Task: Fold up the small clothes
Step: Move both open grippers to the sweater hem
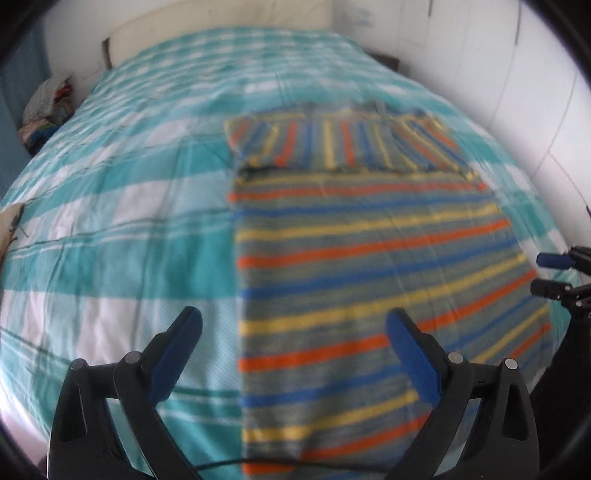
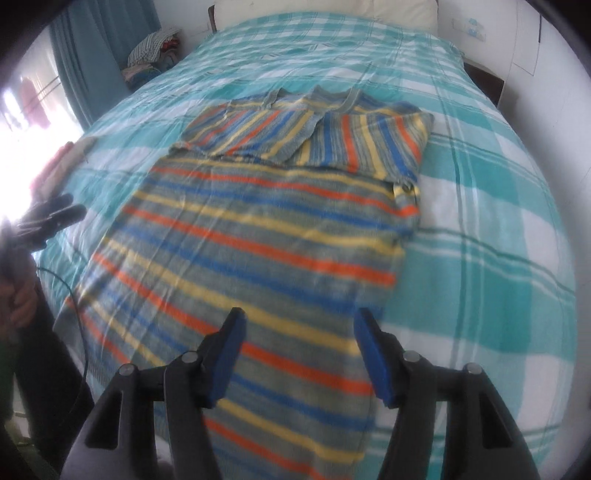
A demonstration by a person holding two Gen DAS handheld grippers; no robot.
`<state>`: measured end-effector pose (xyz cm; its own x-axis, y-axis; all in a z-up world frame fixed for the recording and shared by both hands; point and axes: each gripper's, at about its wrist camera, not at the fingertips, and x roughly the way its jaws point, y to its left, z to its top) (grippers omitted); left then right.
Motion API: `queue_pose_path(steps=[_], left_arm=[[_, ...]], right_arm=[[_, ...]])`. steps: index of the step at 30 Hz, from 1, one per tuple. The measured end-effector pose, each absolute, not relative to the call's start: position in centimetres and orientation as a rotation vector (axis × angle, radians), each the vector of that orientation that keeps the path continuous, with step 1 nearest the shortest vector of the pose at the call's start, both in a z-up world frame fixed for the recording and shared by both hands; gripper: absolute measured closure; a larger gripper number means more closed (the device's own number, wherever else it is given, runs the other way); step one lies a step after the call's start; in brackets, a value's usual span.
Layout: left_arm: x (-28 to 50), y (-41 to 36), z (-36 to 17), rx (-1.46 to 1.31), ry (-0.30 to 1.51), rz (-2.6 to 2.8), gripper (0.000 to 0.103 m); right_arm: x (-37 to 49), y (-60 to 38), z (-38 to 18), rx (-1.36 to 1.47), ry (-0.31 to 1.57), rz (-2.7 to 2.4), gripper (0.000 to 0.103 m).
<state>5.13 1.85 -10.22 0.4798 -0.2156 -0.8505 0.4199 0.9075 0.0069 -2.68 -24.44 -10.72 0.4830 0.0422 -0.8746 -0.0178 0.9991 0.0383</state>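
Note:
A striped shirt (image 1: 369, 258) in grey, orange, blue and yellow lies flat on the bed, its sleeves folded across the chest at the far end; it also shows in the right wrist view (image 2: 266, 240). My left gripper (image 1: 293, 325) is open and empty, above the shirt's near left edge. My right gripper (image 2: 299, 328) is open and empty, above the shirt's near right part. The right gripper also shows at the right edge of the left wrist view (image 1: 552, 273), and the left gripper at the left edge of the right wrist view (image 2: 55, 218).
The bed has a teal and white checked cover (image 1: 110, 229), also in the right wrist view (image 2: 498, 221). A pile of clothes (image 2: 151, 55) sits beyond the bed's far left corner. A white pillow (image 2: 325, 9) lies at the head. A wall runs along the right.

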Motion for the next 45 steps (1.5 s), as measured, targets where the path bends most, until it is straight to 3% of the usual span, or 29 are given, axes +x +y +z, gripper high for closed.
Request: queue_pose_path(steps=[3, 7, 13, 20, 28, 37, 45], left_arm=[[2.0, 0.8, -14.5, 0.307, 1.121, -0.390, 0.003], [-2.2, 3.2, -14.9, 0.358, 1.102, -0.384, 0.001], [-5.2, 8.1, -12.4, 0.429, 1.166, -0.321, 0.003], [-2.3, 13.1, -5.8, 0.083, 1.025, -0.334, 0.001], [1.7, 12.0, -13.9, 0.077, 1.108, -0.138, 0.002], [0.1, 10.2, -13.4, 0.210, 1.037, -0.071, 0.002], [-2.1, 12.5, -13.7, 0.058, 1.133, -0.253, 0.002]], right_arm=[[-5.9, -23.5, -13.2, -0.013, 1.127, 0.024, 0.043], [-10.2, -23.3, -16.1, -0.071, 1.199, -0.028, 0.042], [-13.8, -24.9, -16.4, -0.026, 1.263, -0.076, 0.039], [-14.4, -26.3, -12.2, 0.037, 1.102, -0.106, 0.039], [-13.0, -26.3, -11.9, 0.130, 1.077, -0.105, 0.039], [-13.8, -28.4, -12.5, 0.200, 1.068, -0.186, 0.039], [-14.3, -28.2, -12.8, 0.197, 1.123, -0.142, 0.039]])
